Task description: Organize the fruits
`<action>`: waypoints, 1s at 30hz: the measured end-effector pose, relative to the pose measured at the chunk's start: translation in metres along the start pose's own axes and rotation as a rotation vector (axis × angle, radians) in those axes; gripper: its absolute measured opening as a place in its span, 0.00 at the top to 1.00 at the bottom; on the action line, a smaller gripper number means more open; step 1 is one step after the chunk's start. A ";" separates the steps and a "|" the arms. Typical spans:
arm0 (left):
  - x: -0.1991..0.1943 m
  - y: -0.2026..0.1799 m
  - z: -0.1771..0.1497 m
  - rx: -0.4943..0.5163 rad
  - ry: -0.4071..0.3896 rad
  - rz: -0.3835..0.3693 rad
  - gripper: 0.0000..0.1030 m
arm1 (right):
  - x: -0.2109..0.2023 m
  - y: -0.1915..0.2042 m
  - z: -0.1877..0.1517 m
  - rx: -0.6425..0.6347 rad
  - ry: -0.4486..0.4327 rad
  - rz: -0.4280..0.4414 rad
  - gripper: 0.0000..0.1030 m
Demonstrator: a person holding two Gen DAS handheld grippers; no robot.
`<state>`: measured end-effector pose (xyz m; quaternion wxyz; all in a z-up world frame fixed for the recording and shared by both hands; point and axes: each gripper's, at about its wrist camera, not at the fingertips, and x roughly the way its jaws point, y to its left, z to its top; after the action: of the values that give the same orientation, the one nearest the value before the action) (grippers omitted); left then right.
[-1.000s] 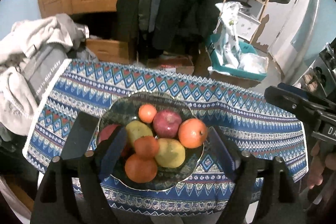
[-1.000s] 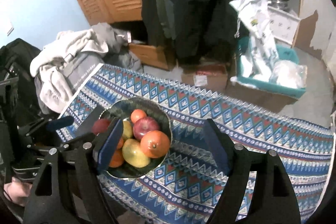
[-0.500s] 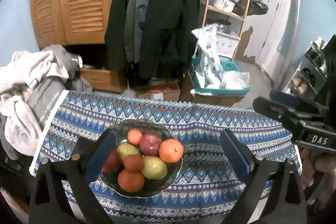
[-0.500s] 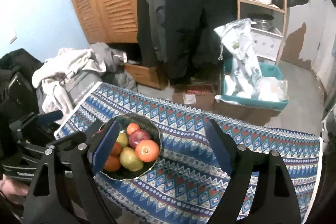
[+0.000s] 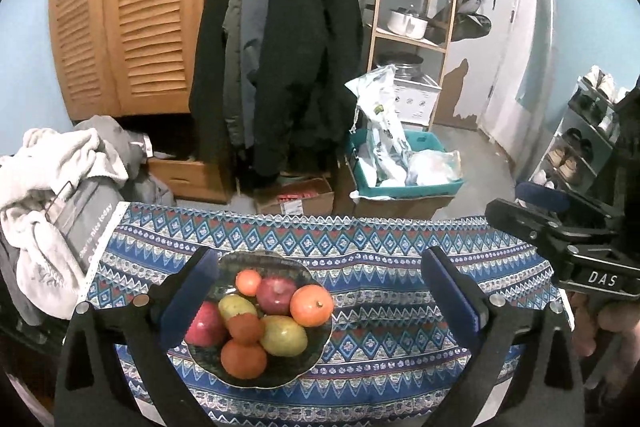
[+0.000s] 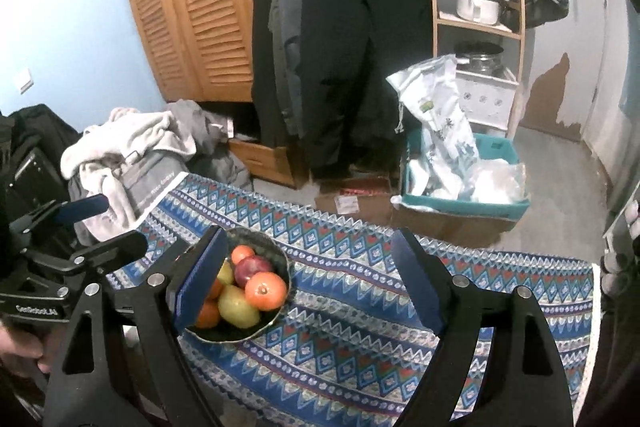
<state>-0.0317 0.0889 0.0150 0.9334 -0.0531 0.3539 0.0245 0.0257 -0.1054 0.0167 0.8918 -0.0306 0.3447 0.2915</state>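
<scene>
The left gripper [image 5: 320, 291] stands wide open with nothing between its pads; its jaws have just been opening. The right gripper [image 6: 308, 287] is open and empty too, and its jaws have been opening within this second as well. Both hang above the desk [image 5: 400, 247], clear of everything on it.

In the left wrist view the dark bowl [image 5: 276, 375] sits at about 7 o'clock from the frame's centre, partly behind the left pad. Heaped in it are oranges [image 5: 311, 305], red apples [image 5: 274, 294] and yellow-green fruits [image 5: 283, 335]. No fruit lies loose on the patterned cloth.

By my reading the fruits are all gathered and the hands are clear of the bowl, so the task looks at or near its end. If anything remains, the next move calls for a descent onto one top fruit, such as the orange at 2 o'clock in the bowl, without nudging the heap.
</scene>
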 end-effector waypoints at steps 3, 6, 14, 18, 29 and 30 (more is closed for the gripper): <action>0.004 -0.003 0.000 0.003 0.011 0.004 0.01 | -0.001 -0.002 -0.001 -0.009 -0.004 -0.012 0.19; 0.006 -0.004 0.001 0.001 0.018 0.004 0.01 | 0.000 -0.004 -0.002 -0.006 -0.001 -0.010 0.19; 0.013 -0.011 -0.003 0.019 0.043 0.012 0.01 | 0.002 -0.009 -0.008 -0.007 0.015 -0.007 0.19; 0.014 -0.013 -0.003 0.027 0.048 0.020 0.01 | 0.001 -0.010 -0.010 -0.007 0.014 -0.008 0.19; 0.012 -0.014 -0.003 0.034 0.034 0.022 0.01 | 0.000 -0.009 -0.011 -0.009 0.013 -0.008 0.19; 0.013 -0.014 -0.003 0.035 0.035 0.021 0.01 | -0.001 -0.009 -0.011 -0.010 0.014 -0.007 0.19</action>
<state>-0.0231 0.0743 0.0054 0.9275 -0.0334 0.3713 0.0271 0.0241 -0.1161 0.0075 0.8903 -0.0381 0.3492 0.2898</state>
